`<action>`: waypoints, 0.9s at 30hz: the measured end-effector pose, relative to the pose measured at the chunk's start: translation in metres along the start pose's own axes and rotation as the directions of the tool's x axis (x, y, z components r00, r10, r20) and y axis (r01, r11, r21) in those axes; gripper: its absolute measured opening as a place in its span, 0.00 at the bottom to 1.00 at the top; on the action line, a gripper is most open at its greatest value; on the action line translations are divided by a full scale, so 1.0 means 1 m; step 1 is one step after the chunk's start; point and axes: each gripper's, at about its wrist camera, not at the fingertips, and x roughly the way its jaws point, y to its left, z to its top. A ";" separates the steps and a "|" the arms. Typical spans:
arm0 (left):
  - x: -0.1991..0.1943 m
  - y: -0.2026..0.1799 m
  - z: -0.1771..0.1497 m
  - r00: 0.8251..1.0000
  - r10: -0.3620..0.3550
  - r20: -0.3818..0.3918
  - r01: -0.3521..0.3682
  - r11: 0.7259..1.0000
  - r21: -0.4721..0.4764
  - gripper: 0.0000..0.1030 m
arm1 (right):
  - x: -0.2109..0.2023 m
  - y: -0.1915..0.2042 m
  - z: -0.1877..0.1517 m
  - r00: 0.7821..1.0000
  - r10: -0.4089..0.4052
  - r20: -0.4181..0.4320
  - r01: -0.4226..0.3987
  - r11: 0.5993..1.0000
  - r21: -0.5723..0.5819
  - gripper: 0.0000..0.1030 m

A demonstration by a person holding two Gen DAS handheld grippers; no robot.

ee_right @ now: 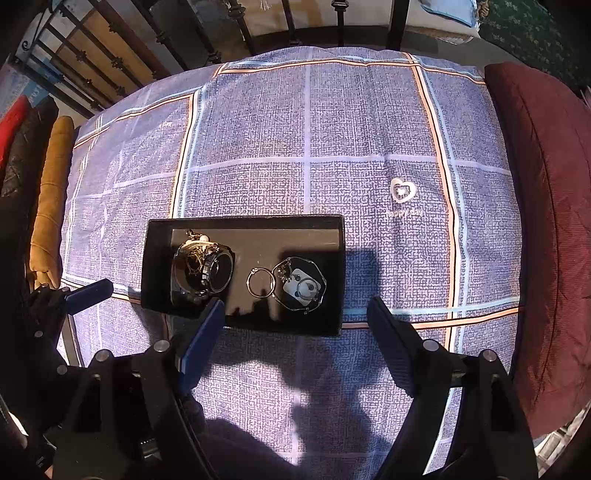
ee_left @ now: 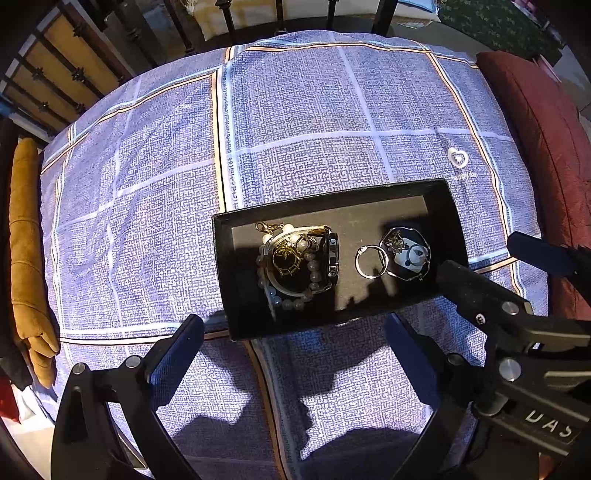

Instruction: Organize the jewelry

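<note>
A black open box (ee_left: 447, 206) (ee_right: 159, 258) lies on the blue checked bedspread. In its left half is a pile of bracelets: pearl beads, a gold chain and a dark bangle (ee_left: 295, 266) (ee_right: 201, 267). In its right half lie a silver ring (ee_left: 371, 261) (ee_right: 260, 282) and a small clear bag of jewelry (ee_left: 406, 256) (ee_right: 301, 286). My left gripper (ee_left: 295, 343) is open and empty, just in front of the box. My right gripper (ee_right: 295, 325) is open and empty at the box's near edge; it shows in the left wrist view (ee_left: 491, 266) by the box's right end.
The bedspread (ee_left: 295, 129) (ee_right: 314, 129) covers a bed with a dark metal rail (ee_right: 236, 22) at the far end. A maroon cushion (ee_left: 546, 147) (ee_right: 546, 184) lies at the right edge. Brown padded fabric (ee_left: 27, 240) (ee_right: 48, 206) lies at the left edge.
</note>
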 end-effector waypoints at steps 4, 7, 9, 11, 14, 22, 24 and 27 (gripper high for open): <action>-0.001 -0.003 0.000 1.000 0.003 0.002 -0.003 1.000 0.003 0.93 | 0.001 0.000 0.001 1.000 0.000 0.000 0.000 1.000 0.001 0.77; -0.001 -0.003 0.000 1.000 0.002 0.002 -0.002 1.000 0.004 0.93 | 0.001 -0.001 0.001 1.000 0.002 -0.002 -0.002 1.000 0.002 0.77; -0.002 -0.005 0.000 1.000 0.005 0.008 -0.005 1.000 0.009 0.93 | 0.001 0.000 0.000 1.000 0.002 -0.002 -0.002 1.000 0.000 0.77; -0.003 -0.005 0.000 1.000 0.018 0.012 -0.018 1.000 0.007 0.93 | 0.002 0.000 0.000 1.000 0.003 -0.002 -0.003 1.000 -0.002 0.77; -0.002 -0.004 0.001 1.000 0.008 -0.001 -0.008 1.000 0.001 0.93 | 0.002 0.001 0.000 1.000 0.004 -0.001 -0.004 1.000 -0.004 0.77; -0.002 -0.005 0.001 1.000 0.016 0.003 -0.016 1.000 0.011 0.93 | 0.001 0.002 -0.001 1.000 0.004 0.000 -0.004 1.000 -0.004 0.77; -0.002 -0.005 0.001 1.000 0.012 0.000 -0.012 1.000 0.009 0.93 | 0.001 0.002 -0.001 1.000 0.004 -0.001 -0.004 1.000 -0.005 0.77; -0.002 -0.004 0.001 1.000 -0.008 -0.001 0.008 1.000 0.004 0.93 | 0.001 0.002 -0.001 1.000 0.004 -0.001 -0.004 1.000 -0.003 0.77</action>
